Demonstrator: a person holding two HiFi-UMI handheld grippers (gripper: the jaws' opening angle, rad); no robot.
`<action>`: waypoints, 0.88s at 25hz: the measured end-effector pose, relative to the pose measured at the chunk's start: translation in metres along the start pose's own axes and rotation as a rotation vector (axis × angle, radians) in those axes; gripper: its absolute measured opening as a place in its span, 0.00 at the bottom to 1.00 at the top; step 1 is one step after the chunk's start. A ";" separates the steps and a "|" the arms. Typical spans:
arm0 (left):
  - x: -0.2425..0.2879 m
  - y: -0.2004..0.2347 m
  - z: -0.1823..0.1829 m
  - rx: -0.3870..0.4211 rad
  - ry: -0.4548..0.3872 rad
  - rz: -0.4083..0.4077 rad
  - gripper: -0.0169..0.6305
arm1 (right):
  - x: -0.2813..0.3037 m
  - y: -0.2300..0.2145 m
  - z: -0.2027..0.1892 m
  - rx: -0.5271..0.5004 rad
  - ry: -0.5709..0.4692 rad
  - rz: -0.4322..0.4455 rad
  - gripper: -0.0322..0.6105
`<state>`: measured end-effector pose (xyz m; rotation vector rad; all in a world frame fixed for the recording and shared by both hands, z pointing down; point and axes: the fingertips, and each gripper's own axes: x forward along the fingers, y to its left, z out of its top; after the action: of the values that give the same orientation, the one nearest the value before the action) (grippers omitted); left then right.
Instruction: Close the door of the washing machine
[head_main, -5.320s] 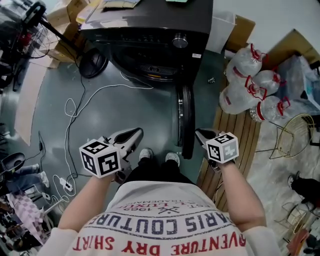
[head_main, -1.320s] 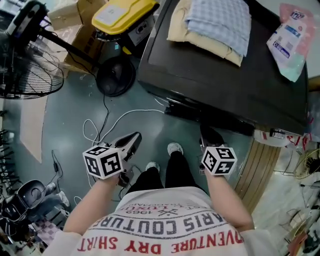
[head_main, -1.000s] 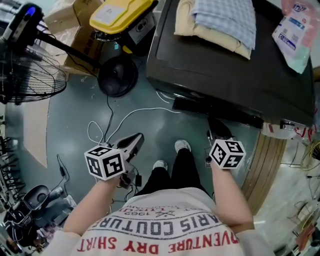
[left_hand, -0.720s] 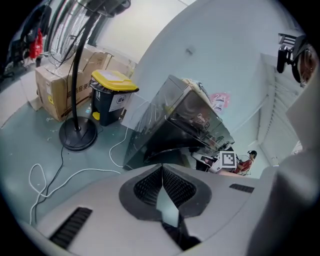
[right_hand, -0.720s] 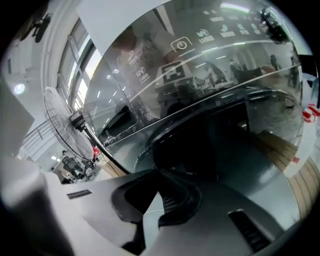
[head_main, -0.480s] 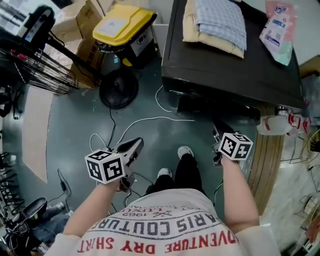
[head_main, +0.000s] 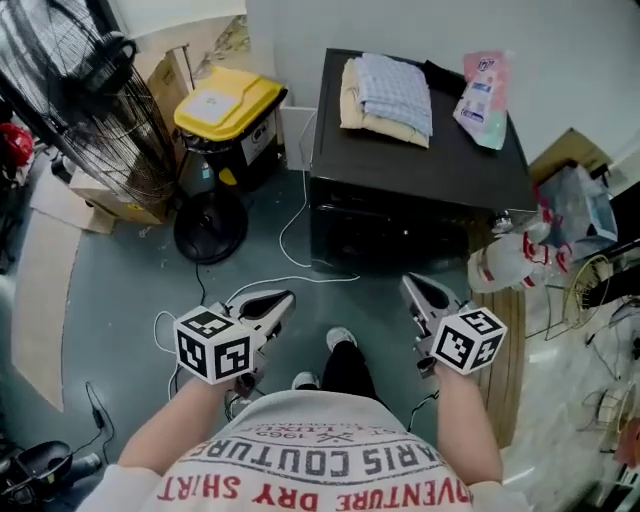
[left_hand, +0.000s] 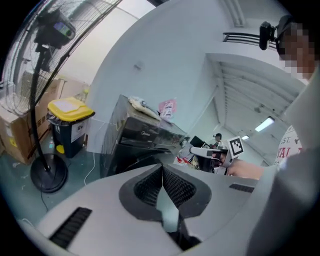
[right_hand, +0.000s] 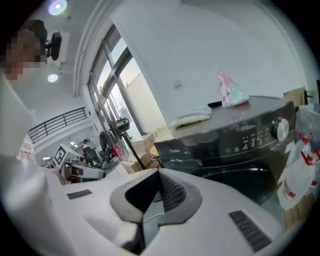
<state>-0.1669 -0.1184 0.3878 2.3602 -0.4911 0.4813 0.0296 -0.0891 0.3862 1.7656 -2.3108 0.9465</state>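
Note:
The black washing machine (head_main: 415, 170) stands ahead of me, with its round front door (right_hand: 245, 180) lying flush against the body. Folded towels (head_main: 385, 95) and a pink packet (head_main: 482, 88) rest on its top. My left gripper (head_main: 280, 298) hangs over the floor to the front left of the machine, jaws shut on nothing. My right gripper (head_main: 410, 286) is held just short of the machine's front right corner, also shut and empty, touching nothing. The left gripper view shows the machine (left_hand: 145, 137) from the side, with the right gripper (left_hand: 210, 151) beyond it.
A yellow-lidded bin (head_main: 225, 105) and a standing fan (head_main: 75, 100) with its round base (head_main: 210, 228) are left of the machine. A white cable (head_main: 300, 280) trails across the floor. Large water bottles (head_main: 500, 265) and a wooden pallet (head_main: 512, 350) lie to the right.
The door stood open towards me 5.3 s ago and now lies shut. Over the last second I have backed away, so the whole machine shows farther off; both grippers stay shut.

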 end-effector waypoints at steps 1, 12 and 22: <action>-0.004 -0.010 0.005 0.017 -0.012 -0.021 0.07 | -0.010 0.014 0.007 -0.030 -0.017 0.007 0.08; -0.067 -0.096 0.054 0.185 -0.165 -0.148 0.07 | -0.080 0.142 0.054 -0.202 -0.189 0.177 0.08; -0.083 -0.136 0.068 0.270 -0.230 -0.195 0.07 | -0.108 0.166 0.060 -0.246 -0.255 0.224 0.08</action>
<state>-0.1610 -0.0504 0.2283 2.7079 -0.3078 0.1959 -0.0663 -0.0046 0.2232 1.6349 -2.6892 0.4511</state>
